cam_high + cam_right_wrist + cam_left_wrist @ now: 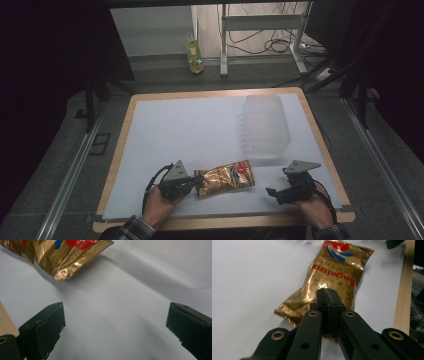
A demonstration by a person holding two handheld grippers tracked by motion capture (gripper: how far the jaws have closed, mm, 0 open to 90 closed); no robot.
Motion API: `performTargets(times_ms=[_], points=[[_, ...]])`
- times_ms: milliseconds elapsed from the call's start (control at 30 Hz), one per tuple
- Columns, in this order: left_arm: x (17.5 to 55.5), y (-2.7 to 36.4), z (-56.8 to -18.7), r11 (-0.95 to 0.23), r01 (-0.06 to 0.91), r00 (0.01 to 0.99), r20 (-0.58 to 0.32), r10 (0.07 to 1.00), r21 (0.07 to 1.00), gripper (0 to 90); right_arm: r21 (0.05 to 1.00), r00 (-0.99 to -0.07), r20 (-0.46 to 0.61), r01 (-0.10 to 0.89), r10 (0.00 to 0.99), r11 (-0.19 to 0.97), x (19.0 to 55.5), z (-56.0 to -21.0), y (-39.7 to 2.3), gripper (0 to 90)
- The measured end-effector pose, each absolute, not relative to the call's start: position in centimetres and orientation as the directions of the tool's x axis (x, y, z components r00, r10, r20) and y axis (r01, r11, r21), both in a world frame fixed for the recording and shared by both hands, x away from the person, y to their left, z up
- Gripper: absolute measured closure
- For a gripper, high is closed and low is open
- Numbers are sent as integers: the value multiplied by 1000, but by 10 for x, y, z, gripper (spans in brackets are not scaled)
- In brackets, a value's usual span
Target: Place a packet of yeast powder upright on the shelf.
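A gold foil snack bag [225, 177] with a red and blue logo lies flat near the front of the white sheet. My left gripper [196, 184] sits at its left end. In the left gripper view the jaws stand pressed together [328, 293] over the bag's near crimped end [334, 270], pinching the foil. My right gripper [272, 192] rests to the right of the bag, pointing toward it, apart from it. Its jaws are wide open [113, 322] with only the white sheet between them, and the bag's corner [67, 255] lies ahead of them.
A clear plastic container [265, 127] stands on the white sheet [190, 130] at the back right. The wooden table edge [404, 290] runs close behind both hands. A bottle [194, 56] stands on the floor beyond the table.
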State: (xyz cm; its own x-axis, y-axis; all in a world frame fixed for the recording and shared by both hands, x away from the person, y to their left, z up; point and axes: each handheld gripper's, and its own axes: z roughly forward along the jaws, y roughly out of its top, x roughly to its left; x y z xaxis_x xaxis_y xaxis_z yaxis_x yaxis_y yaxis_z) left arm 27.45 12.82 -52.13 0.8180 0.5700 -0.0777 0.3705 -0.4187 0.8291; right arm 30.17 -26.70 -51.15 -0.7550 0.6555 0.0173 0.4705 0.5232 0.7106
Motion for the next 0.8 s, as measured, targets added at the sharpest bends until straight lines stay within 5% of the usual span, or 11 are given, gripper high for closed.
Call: performTargets(times_ms=[533, 700, 800], points=[[278, 123, -533, -520, 367, 847, -46, 529, 771, 899, 708, -773, 5, 451, 634, 543, 299, -508, -261, 27], [274, 131, -542, -592, 359, 842, 24, 539, 721, 900, 710, -778, 31, 459, 628, 534, 298, -507, -260, 28], [276, 132, -543, -567, 386, 838, -18, 546, 728, 899, 712, -785, 56, 465, 617, 527, 298, -505, -258, 29]])
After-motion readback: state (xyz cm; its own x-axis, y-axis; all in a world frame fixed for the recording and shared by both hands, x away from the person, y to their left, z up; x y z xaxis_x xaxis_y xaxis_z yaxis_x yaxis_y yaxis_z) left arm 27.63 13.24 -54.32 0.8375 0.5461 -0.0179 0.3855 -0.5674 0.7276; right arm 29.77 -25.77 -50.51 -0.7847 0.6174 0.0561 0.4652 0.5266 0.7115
